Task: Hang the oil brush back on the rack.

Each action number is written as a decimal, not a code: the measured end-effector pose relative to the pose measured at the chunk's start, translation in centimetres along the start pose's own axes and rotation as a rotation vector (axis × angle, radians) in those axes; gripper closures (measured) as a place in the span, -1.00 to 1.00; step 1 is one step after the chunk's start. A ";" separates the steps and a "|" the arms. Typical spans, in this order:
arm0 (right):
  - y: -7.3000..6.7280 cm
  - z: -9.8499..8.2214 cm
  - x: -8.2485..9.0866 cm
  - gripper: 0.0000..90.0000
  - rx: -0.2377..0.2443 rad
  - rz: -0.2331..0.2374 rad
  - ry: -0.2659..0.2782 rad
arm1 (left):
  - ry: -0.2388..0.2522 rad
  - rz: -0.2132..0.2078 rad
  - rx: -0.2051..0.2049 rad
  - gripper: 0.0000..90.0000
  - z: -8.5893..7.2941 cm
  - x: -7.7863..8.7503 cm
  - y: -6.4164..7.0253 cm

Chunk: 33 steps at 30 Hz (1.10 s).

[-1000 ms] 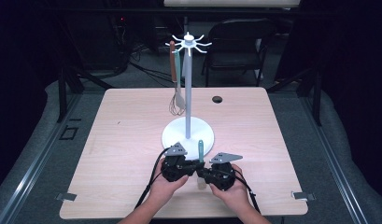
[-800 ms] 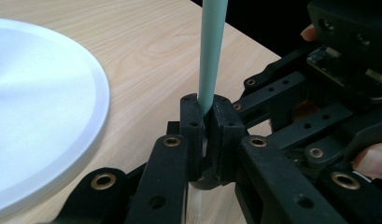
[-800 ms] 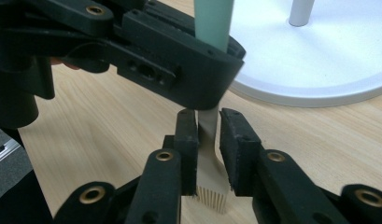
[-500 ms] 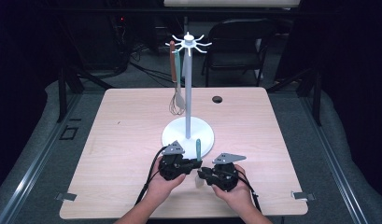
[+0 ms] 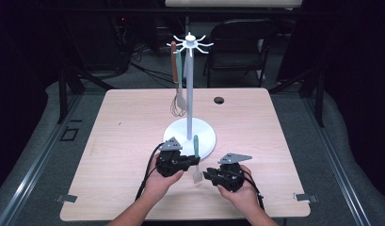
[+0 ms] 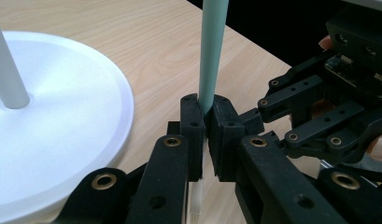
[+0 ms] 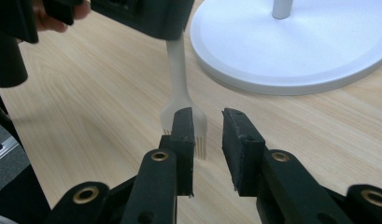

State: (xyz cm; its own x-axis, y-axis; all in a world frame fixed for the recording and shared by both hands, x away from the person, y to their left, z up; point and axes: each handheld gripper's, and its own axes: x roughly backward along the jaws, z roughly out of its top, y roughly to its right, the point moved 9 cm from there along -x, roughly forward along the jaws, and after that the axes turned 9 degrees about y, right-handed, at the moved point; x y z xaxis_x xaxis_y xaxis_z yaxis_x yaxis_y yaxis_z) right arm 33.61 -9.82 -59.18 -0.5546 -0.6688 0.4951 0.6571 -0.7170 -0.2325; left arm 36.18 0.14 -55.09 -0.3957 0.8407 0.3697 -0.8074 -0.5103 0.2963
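- We are working on the table (image 5: 115, 141), with the white stand (image 5: 190, 132) just beyond both grippers.
- Our left gripper (image 6: 206, 123) is pinching the fork (image 5: 196, 160) by its green handle, tines hanging below the jaws.
- Our right gripper (image 7: 207, 135) has just been opening; its spread jaws are sitting beside the tines, not pressing them.

The pale wood-grain laminate table (image 5: 133, 141) looks smooth and matt. Just beyond the matt black plastic left gripper (image 6: 205, 135), the round white stand base (image 6: 62, 116) shows a satin sheen. The mint-handled translucent plastic fork (image 7: 181, 107) looks frosted.
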 end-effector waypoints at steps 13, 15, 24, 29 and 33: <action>0.7 -0.6 0.0 0.60 0.003 -0.020 -0.035 | -0.006 0.012 -0.038 0.89 2.1 1.0 -0.5; 0.9 -0.8 -0.1 0.58 0.002 -0.029 -0.041 | -0.003 0.012 -0.035 0.89 2.4 1.2 -0.5; 1.4 -1.5 -0.4 0.41 0.022 -0.045 -0.075 | 0.008 0.027 -0.033 0.89 3.4 2.2 -1.2; 1.6 -1.7 -0.5 0.32 0.041 -0.055 -0.081 | 0.002 0.036 -0.047 0.89 4.1 2.5 -1.4; 1.7 -1.8 -0.5 0.26 0.039 -0.052 -0.092 | 0.002 0.041 -0.072 0.88 5.6 2.8 -1.4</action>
State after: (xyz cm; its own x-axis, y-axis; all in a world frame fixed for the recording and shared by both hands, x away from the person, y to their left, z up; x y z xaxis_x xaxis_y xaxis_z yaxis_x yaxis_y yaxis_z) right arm 34.09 -11.05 -61.36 -0.5403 -0.6086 0.5812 0.6490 -0.7409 -0.1725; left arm 38.60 2.19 -49.56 -0.4296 0.8198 0.3786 -0.8198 -0.5299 0.2172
